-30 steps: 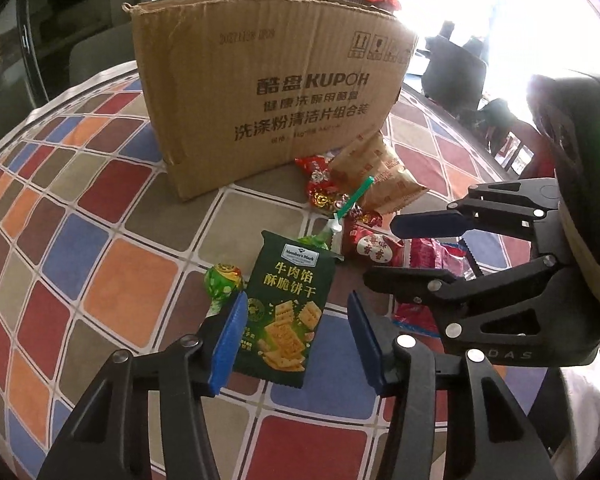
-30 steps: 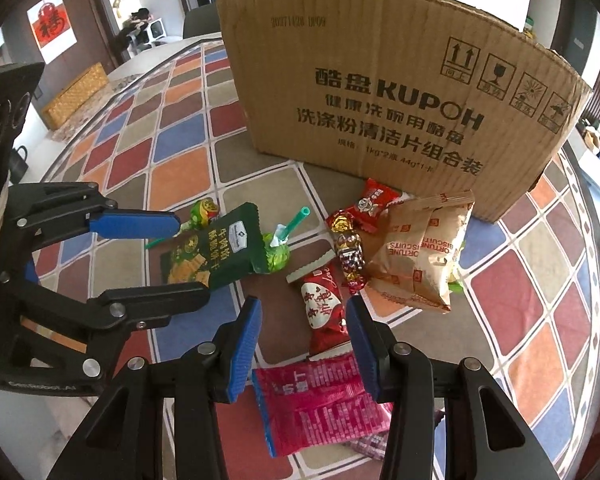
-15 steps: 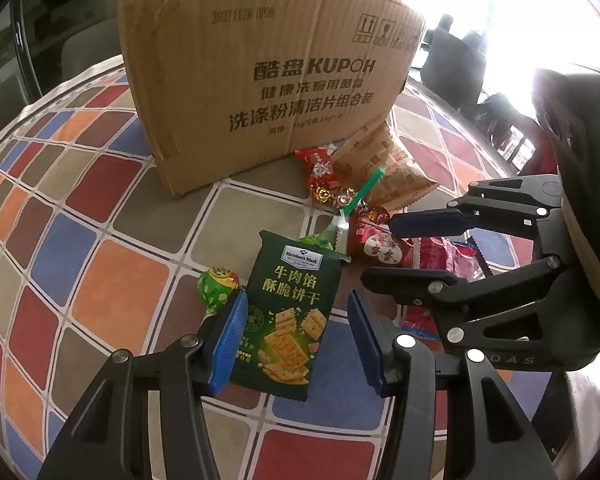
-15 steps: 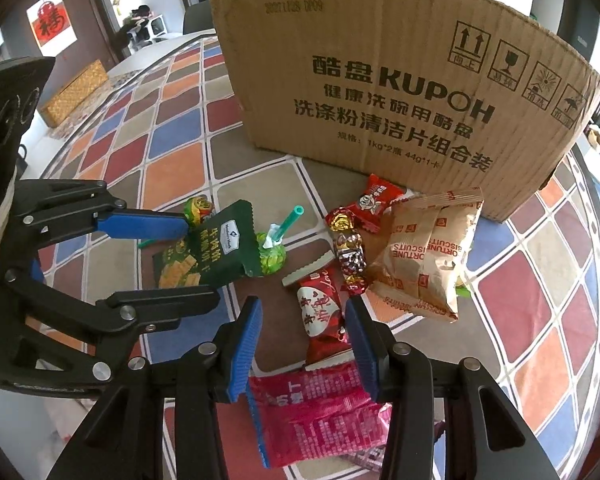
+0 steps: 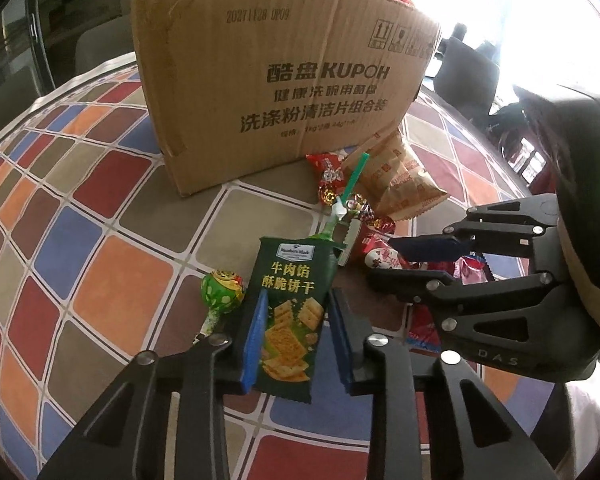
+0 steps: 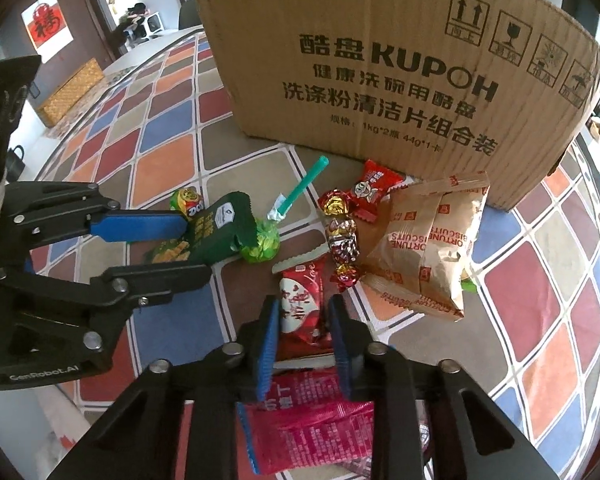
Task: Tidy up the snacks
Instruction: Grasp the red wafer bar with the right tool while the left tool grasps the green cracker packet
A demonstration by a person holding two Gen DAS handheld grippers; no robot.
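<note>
A dark green cracker packet [image 5: 292, 272] lies on the chequered tablecloth. My left gripper [image 5: 298, 296] has its jaws closing on the packet's lower half, and the blue pads [image 5: 254, 340] press both long edges. In the right wrist view the left gripper [image 6: 196, 246] pinches the green packet [image 6: 224, 224] so that it buckles. My right gripper [image 6: 304, 300] has its jaws closing on a small red snack packet [image 6: 300, 292], pads against its sides. In the left wrist view the right gripper [image 5: 382, 260] sits over that red packet [image 5: 376, 256].
A tall cardboard box [image 6: 380, 60] stands just behind the snack pile. Around the grippers lie a brown biscuit bag [image 6: 428, 240], foil candies [image 6: 342, 240], a green-stick lollipop [image 6: 260, 242], a round green lollipop [image 5: 222, 292] and a pink packet [image 6: 312, 428].
Both grippers' jaws have narrowed from wide apart. The left pads now meet the green cracker packet, the right pads the red snack packet. Neither hand has shifted noticeably.
</note>
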